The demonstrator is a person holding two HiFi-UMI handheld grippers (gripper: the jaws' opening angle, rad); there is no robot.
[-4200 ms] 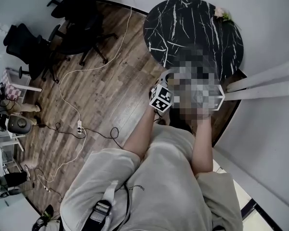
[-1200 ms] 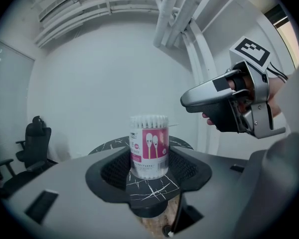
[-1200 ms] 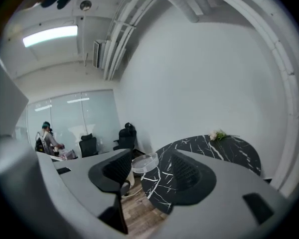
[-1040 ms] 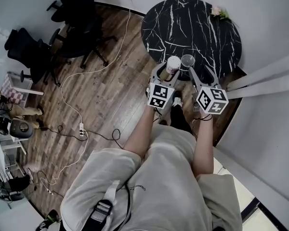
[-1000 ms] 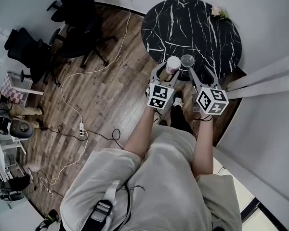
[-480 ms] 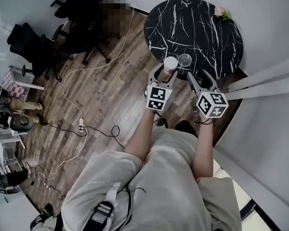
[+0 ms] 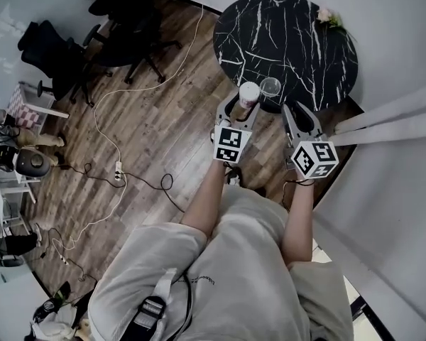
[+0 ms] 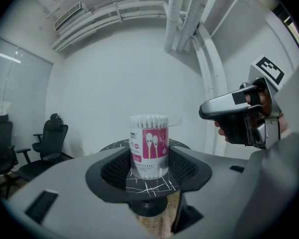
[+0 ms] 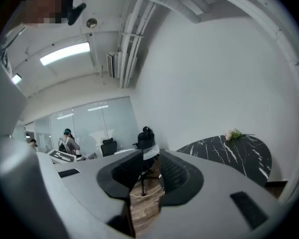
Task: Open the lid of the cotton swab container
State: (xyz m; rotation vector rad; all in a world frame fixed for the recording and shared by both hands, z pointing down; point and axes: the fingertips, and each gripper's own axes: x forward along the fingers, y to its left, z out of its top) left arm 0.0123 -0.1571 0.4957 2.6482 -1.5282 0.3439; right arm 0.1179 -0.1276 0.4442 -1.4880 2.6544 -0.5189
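The cotton swab container (image 7: 249, 92) is a clear tube with a pink label (image 8: 149, 146), full of swabs. It stands upright between the pads of my left gripper (image 7: 243, 105), which is shut on its lower half. Its clear lid (image 7: 270, 86) is flipped open and sticks out from the rim to the right (image 8: 175, 118). My right gripper (image 7: 299, 112) hangs to the right of the container, apart from the lid. Its jaws have just been closing and a narrow gap remains, with nothing between them (image 9: 149, 176). One of its fingers (image 8: 224, 103) shows beside the container.
The round black marble table (image 7: 298, 27) lies just beyond both grippers, with a small flower sprig (image 7: 330, 18) at its far edge. Office chairs (image 7: 128, 20) stand at the left on the wooden floor. A white cable and power strip (image 7: 117, 169) trail across it.
The right gripper has drawn back from the open lid and its jaws have narrowed. The left gripper has shifted slightly, still holding the container.
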